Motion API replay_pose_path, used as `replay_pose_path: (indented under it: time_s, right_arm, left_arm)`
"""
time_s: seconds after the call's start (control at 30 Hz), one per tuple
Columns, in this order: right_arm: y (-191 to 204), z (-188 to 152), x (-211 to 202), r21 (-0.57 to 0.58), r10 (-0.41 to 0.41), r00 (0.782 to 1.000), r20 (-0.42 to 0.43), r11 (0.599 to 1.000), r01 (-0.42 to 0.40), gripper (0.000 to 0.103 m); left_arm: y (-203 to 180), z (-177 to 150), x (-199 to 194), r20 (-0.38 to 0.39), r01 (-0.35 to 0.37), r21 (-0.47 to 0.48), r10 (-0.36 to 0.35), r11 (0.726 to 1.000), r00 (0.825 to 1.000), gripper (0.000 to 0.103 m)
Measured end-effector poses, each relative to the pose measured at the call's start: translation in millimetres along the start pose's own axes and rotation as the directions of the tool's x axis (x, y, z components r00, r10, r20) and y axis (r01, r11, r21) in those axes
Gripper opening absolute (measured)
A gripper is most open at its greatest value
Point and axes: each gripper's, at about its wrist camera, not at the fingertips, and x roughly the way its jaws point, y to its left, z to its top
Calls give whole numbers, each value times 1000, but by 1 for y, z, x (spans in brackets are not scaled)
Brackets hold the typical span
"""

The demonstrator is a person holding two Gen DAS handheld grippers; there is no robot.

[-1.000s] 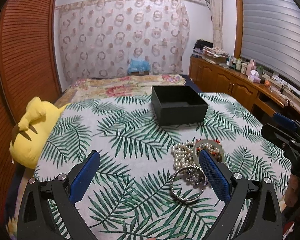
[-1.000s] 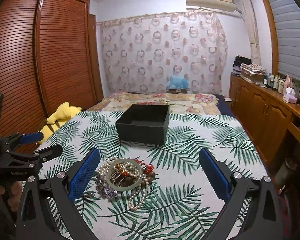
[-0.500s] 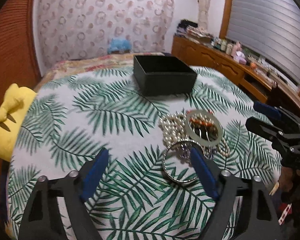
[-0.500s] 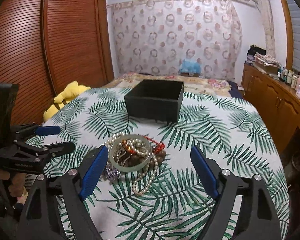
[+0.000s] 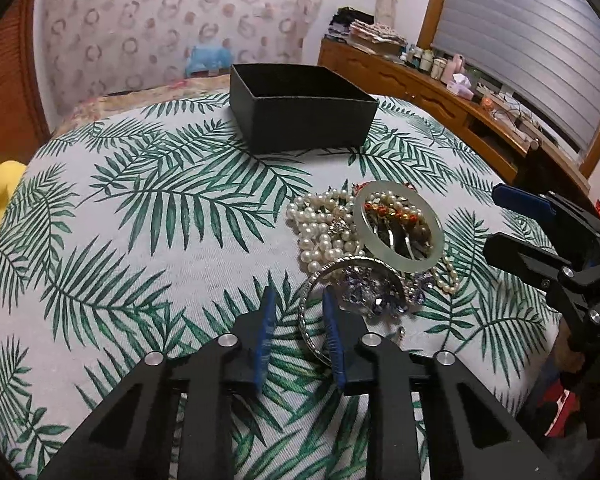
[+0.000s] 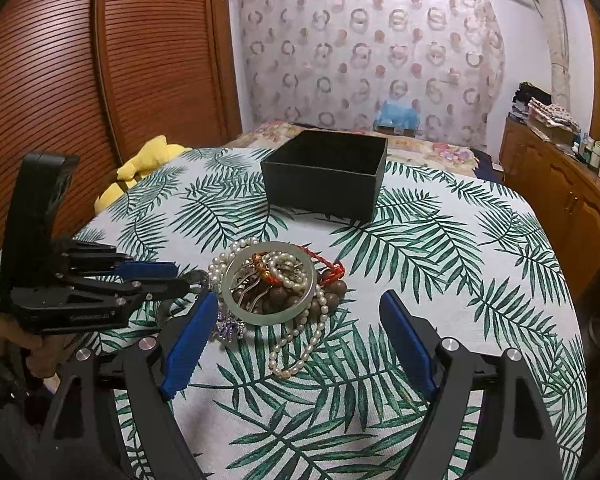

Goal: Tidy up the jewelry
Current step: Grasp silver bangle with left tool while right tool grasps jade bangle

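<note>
A jewelry pile lies on the palm-leaf tablecloth (image 5: 148, 240): a pale jade bangle (image 5: 436, 228), white pearl strands (image 5: 316, 232), a silver bangle (image 5: 306, 308), purple crystals (image 5: 374, 300), brown and red beads (image 6: 332, 280). An open, empty black box (image 5: 300, 120) stands behind it. My left gripper (image 5: 298, 300) has its jaws narrowed around the silver bangle's near rim, with a gap still showing. My right gripper (image 6: 296, 320) is open, hovering just in front of the pile; the jade bangle (image 6: 268, 284) lies between and beyond its fingers.
A yellow plush toy (image 6: 140, 164) lies at the table's left edge. A wooden dresser (image 5: 440, 92) with bottles runs along the right wall. A bed and a patterned curtain (image 6: 360, 48) are behind the table. A wooden wardrobe (image 6: 80, 80) stands at the left.
My left gripper has moved forward and down to the silver bangle and narrowed its jaws from wide open. My right gripper has come closer to the pile and stays open.
</note>
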Motion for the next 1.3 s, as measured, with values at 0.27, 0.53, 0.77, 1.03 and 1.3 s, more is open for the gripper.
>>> replay_pose_path:
  time_s: [0.27, 0.53, 0.77, 1.03, 1.3]
  right_arm:
    - [4, 8, 16, -56, 10, 1000, -29, 998, -11, 85]
    - [13, 22, 40, -98, 57, 996, -69, 993, -64, 84]
    - [20, 28, 62, -107, 57, 991, -122, 992, -70, 81]
    - [26, 27, 75, -154, 33, 985, -168, 986, -59, 75]
    - [25, 26, 70, -163, 36, 988, -153, 985, -61, 74]
  left_arm:
    - [7, 4, -8, 34, 21, -4, -21, 1000, 999, 3]
    - [21, 3, -32, 112, -33, -45, 38, 998, 993, 3]
    - [30, -1, -45, 143, -62, -61, 71, 996, 987, 3]
    - [35, -4, -47, 153, -56, -74, 66, 996, 986, 3]
    - [35, -5, -47, 151, -57, -71, 67, 996, 986, 3]
